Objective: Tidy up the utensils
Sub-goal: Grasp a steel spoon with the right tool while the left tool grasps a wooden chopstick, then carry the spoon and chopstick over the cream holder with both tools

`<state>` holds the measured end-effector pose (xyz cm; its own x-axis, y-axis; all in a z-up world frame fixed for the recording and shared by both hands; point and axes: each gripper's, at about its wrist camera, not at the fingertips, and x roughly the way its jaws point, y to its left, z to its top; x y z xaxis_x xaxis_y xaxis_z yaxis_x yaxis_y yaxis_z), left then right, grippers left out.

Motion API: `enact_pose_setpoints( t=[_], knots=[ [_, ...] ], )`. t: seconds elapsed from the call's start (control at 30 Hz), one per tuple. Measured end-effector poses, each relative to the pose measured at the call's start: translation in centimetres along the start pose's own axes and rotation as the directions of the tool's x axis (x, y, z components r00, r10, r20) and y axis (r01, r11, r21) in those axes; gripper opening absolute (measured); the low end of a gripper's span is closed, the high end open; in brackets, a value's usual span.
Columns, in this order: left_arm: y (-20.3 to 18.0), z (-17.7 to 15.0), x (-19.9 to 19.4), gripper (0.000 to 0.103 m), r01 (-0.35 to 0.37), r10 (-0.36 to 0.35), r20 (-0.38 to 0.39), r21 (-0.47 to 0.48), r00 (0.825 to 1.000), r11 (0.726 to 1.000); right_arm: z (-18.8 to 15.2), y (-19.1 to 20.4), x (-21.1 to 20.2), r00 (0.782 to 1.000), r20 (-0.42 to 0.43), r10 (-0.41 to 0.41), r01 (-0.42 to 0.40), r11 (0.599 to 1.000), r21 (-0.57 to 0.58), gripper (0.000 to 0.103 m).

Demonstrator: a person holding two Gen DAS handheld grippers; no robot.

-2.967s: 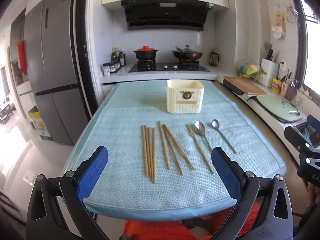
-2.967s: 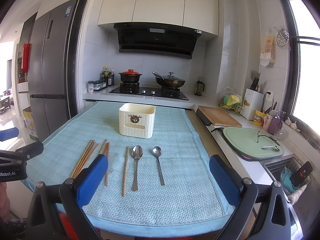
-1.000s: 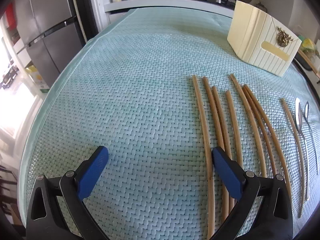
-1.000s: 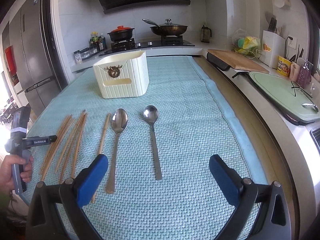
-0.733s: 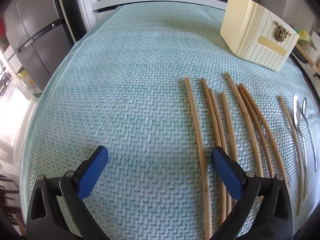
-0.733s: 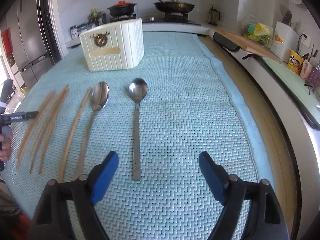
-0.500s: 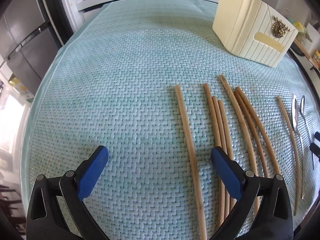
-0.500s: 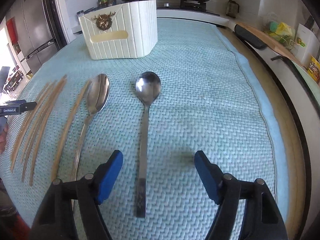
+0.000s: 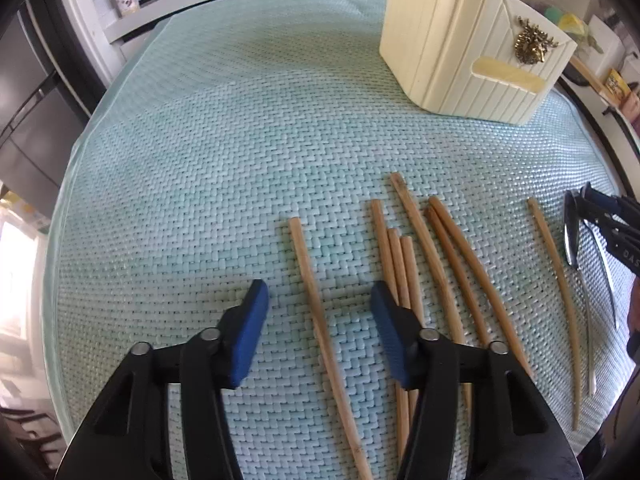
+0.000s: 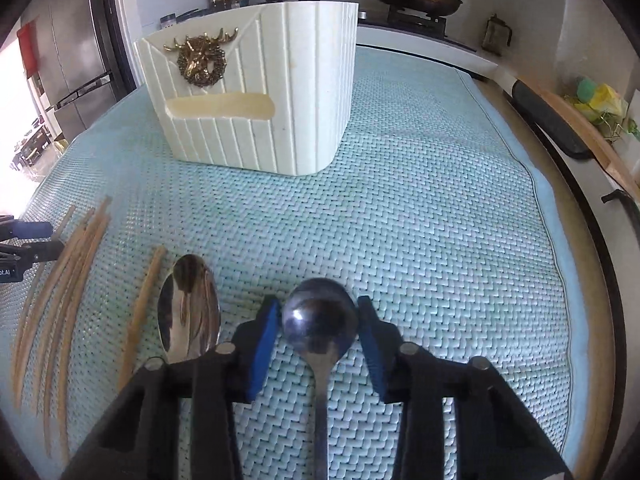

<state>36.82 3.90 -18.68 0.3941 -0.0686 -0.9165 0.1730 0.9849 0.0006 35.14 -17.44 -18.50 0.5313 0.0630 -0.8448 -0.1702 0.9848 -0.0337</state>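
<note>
Evidently both pickups are starting: the left gripper (image 9: 316,312) is closing around the leftmost chopstick (image 9: 308,276) and the right gripper (image 10: 318,330) around a spoon (image 10: 320,320), neither pinched yet, each needing a firm squeeze before going to the cream holder (image 10: 256,92).

The left gripper (image 9: 318,300) is at 6 o'clock, and its jaws are closing around one chopstick (image 9: 316,304) lying on the blue mat (image 9: 208,152). More chopsticks (image 9: 436,264) lie toward 3 o'clock. A cream box (image 9: 452,44) stands at 1 o'clock.

Spoon handle (image 10: 322,420) cut off below
</note>
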Motion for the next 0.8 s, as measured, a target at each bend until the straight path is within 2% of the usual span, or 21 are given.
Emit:
enact_pose_setpoints(
  t=[0.07,0.1,0.3,0.47,0.57,0.8],
  knots=[
    [-0.4,0.1,-0.2,0.024,0.005,-0.005,0.011,0.01,1.0,1.0,0.3,-0.1,0.2,1.0,-0.002,0.005,-0.005,1.0,0.011,0.036],
    [-0.3,-0.1,-0.3,0.006,0.007,-0.008,0.021,0.015,1.0,1.0,0.4,-0.2,0.2,1.0,-0.002,0.01,-0.01,1.0,0.015,0.036],
    [0.8,-1.2,-1.0,0.004,0.029,-0.027,0.055,-0.027,0.998,0.999,0.9,-2.3,-0.9,0.996,0.024,0.081,-0.083,0.993,0.088,0.036],
    [1.7,-1.5,-4.2,0.004,0.07,-0.061,0.135,-0.065,0.989,0.995,0.9,-3.4,-4.4,0.99,0.085,0.115,-0.125,0.985,0.117,0.036],
    [1.6,-1.8,-7.6,0.004,0.098,-0.084,0.202,-0.061,0.976,0.993,1.0,-3.2,-7.0,0.983,0.13,0.13,-0.144,0.984,0.101,0.036],
    [1.7,-1.5,-14.8,0.004,0.167,-0.14,0.341,-0.05,0.93,0.985,0.9,-1.8,-13.0,0.963,0.224,0.148,-0.162,0.986,0.044,0.036]
  ],
)
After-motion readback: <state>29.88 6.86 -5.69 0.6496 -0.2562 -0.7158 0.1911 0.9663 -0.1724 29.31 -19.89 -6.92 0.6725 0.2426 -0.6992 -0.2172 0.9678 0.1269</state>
